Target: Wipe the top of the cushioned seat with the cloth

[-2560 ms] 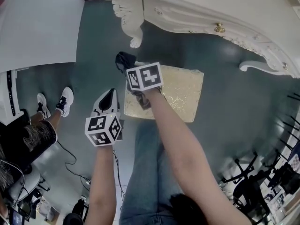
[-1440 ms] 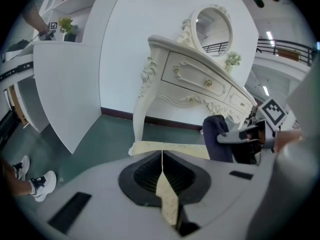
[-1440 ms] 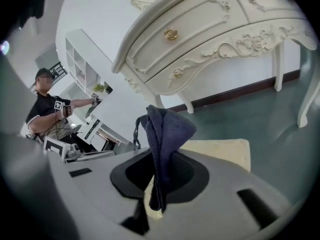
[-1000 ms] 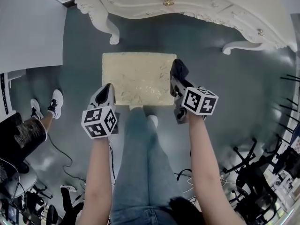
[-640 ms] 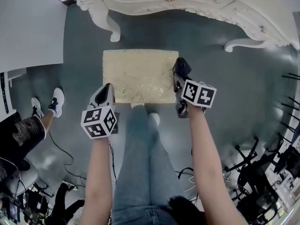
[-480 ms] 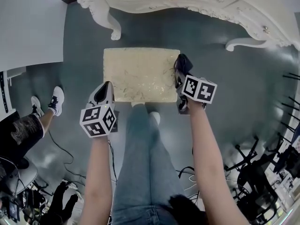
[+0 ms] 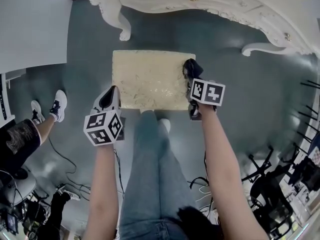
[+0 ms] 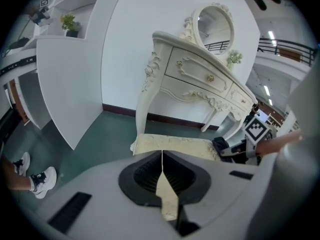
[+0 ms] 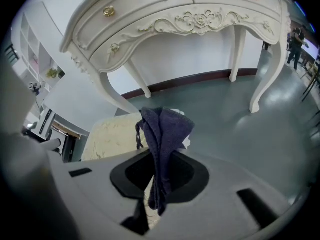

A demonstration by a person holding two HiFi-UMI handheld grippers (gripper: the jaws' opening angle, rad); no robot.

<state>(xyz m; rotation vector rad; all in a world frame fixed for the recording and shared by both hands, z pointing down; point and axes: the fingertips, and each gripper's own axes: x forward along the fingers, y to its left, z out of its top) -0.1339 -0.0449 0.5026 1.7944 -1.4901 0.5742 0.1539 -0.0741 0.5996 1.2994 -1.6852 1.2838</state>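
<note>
Seemingly mid-wipe: the right gripper [image 7: 189,82], jaws pinching the dark cloth [image 7: 191,68], hangs at the right edge of the cushioned seat [image 7: 147,79], the left gripper [image 7: 108,99], jaws pressed together on nothing, near its front-left corner; next, likely a leftward sweep across the top.

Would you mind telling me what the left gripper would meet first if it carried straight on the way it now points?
Most likely the near edge of the cream patterned cushioned seat, which lies just ahead of the shut left gripper; depth is hard to judge.
</note>
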